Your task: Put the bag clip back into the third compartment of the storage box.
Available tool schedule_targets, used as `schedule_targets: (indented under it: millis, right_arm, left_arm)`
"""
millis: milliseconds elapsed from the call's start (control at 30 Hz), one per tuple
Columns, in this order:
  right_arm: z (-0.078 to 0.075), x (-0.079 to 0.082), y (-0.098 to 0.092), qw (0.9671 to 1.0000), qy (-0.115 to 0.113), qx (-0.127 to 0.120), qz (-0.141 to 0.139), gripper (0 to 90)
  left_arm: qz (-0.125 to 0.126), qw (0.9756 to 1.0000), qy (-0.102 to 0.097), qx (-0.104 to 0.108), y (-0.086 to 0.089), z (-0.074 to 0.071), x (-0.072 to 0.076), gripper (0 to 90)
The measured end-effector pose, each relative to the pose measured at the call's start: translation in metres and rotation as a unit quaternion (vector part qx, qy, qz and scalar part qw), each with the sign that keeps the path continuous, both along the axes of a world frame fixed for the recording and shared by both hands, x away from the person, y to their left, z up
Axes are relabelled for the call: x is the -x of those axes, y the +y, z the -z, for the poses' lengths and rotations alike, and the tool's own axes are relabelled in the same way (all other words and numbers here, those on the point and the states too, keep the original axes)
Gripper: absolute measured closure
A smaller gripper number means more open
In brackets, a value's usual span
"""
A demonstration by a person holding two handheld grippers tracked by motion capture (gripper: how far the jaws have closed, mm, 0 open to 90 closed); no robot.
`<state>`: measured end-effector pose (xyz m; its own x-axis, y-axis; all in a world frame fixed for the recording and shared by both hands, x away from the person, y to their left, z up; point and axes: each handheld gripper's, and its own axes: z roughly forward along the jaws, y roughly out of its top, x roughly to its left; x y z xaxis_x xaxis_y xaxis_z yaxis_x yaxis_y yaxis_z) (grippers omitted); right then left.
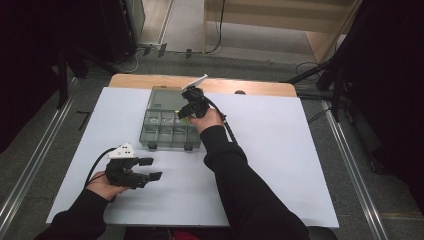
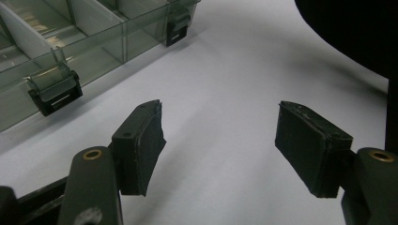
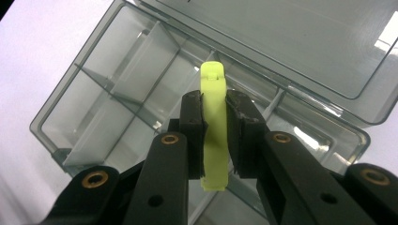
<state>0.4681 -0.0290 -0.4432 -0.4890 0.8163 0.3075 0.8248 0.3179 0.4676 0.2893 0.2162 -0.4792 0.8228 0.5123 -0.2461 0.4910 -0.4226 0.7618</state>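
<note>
Two pads of the right gripper (image 3: pixel 215 136) clamp a yellow-green clip (image 3: pixel 214 117) mid-length, over the open box (image 3: pixel 94 84). Looks light, stiff, smooth plastic; flat sides suit the pinch. Left gripper (image 2: pixel 220 140) fingers apart, empty.

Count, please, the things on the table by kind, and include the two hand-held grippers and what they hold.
Clear compartment box, lid open: 1
Yellow-green clip, clamped in the right gripper above the box: 1
Grippers: 2, the right gripper and the left gripper, which is open and holds nothing
White table sheet: 1
Total: 5
</note>
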Motion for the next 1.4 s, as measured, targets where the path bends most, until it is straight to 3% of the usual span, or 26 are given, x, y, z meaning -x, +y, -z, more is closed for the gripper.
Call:
schedule_targets:
  millis: [533, 800, 933, 1067, 1133, 1400]
  right_arm:
    - [0.009, -0.003, 0.009, 0.9999, -0.004, 0.004, 0.014, 77.9]
    - [0.004, -0.001, 0.005, 0.9999, -0.016, -0.002, 0.006, 66.3]
    - [-0.003, 0.003, 0.001, 0.9989, -0.041, -0.015, -0.015, 62.5]
    - [-0.009, 0.007, -0.004, 0.9971, -0.061, -0.023, -0.038, 53.3]
    - [-0.011, 0.009, -0.006, 0.9965, -0.064, -0.023, -0.048, 50.3]
    - [-0.011, 0.018, -0.023, 0.994, -0.062, -0.061, -0.066, 38.0]
  left_arm:
    - [0.001, 1.0, -0.001, -0.001, 0.0, -0.001, 0.0, 32.2]
    - [0.0, 1.0, -0.002, -0.002, 0.0, -0.001, -0.001, 32.2]
    - [-0.004, 0.9999, 0.012, -0.002, 0.001, -0.002, -0.003, 32.2]
    - [-0.007, 0.9997, 0.02, -0.008, 0.0, -0.002, -0.006, 32.2]
    - [-0.008, 0.9996, 0.024, -0.011, 0.0, -0.003, -0.007, 32.2]
    - [-0.023, 0.9992, 0.03, -0.014, 0.003, -0.007, -0.017, 32.1]
